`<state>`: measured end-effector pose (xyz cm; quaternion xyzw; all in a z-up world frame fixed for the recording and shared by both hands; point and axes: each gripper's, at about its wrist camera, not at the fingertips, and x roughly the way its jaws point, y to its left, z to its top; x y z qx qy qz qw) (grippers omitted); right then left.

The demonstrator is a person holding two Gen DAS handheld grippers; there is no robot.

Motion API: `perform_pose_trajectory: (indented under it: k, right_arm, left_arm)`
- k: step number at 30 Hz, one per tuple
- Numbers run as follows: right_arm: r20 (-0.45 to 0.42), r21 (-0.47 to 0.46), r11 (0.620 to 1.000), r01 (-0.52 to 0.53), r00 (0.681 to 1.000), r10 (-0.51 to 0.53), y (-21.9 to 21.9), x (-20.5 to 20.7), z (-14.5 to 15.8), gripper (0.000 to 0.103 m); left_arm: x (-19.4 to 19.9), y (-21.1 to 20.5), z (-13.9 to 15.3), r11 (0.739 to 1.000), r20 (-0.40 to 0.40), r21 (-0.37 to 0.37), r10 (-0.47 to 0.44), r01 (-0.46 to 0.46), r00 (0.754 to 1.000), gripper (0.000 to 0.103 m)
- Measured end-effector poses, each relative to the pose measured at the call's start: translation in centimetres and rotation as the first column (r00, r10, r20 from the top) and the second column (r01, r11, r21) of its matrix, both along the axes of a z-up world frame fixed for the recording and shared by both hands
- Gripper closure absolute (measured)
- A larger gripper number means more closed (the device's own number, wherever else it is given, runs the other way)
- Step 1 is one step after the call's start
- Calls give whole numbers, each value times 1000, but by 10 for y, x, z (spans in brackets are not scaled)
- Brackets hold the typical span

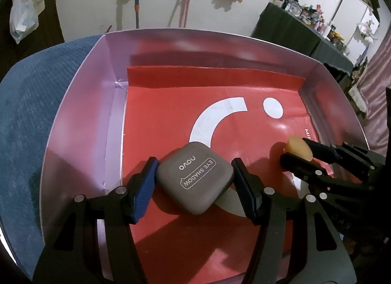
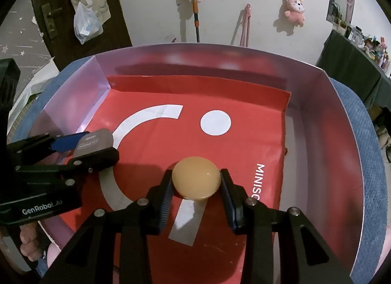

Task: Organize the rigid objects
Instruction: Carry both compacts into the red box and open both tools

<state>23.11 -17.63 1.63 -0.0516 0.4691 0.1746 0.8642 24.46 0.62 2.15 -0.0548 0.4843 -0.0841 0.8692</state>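
Observation:
My left gripper [image 1: 194, 181] is shut on a grey square eye shadow case [image 1: 195, 177] just above the red floor of a wide box [image 1: 80, 103]. The case also shows in the right wrist view [image 2: 94, 142]. My right gripper [image 2: 196, 179] is shut on a round tan puff-like disc [image 2: 196, 177] over the box floor, to the right of the left gripper. The disc shows in the left wrist view too [image 1: 299, 148], pinched in the right gripper [image 1: 297, 152].
The box has pale pink walls [image 2: 325, 122] and a red paper liner with white marks [image 2: 215, 122]. It sits on a blue textured cloth [image 1: 27, 113]. A wall with hung plush toys lies behind; a cluttered dark table [image 1: 303, 27] stands at the right.

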Motion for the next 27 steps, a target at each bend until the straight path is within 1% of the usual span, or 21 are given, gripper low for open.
perform_pose_trajectory:
  k: [5,9,12,14,16,17,20,23,25,27]
  right_arm:
    - [0,7,1000,0,1000,0,-1,-1,1,63]
    - [-2,22,1000,-2,1000,2,-3,-1,2,61]
    - [-2,25,1000,-4,1000,4,-4,-1,2,60]
    - [-1,29,1000,-5,1000,5,-4,-1,3,58]
    - [2,41,999,-6,1000,6,-4,-2,4,52]
    - [4,49,999,-7,1000,6,-4,-3,5,51]
    - [21,51,999,-13,1000,12,-3,-7,8,49]
    - [49,56,998,-20,999,17,-1,-13,15,47]
    - [72,58,998,-19,997,15,-1,-16,20,43]
    - [93,69,997,-18,996,12,-3,-20,26,41]
  left_arm:
    - [-2,1,1,1000,5,4,2,-2,1000,44]
    - [-1,3,1,1000,4,-22,6,-6,1000,41]
    - [-1,3,0,1000,4,-26,5,-5,1000,41]
    - [0,2,0,1000,3,-27,2,-2,1000,40]
    - [0,3,0,999,1,-37,-1,1,1000,40]
    - [-1,4,0,999,-2,-43,-1,1,1000,40]
    - [-1,6,1,999,-13,-53,-2,1,1000,40]
    - [-4,3,2,999,-25,-38,-5,4,1000,40]
    - [-7,1,6,1000,-11,-23,-6,6,1000,40]
    - [-12,0,10,1000,10,-17,-3,3,1000,40]
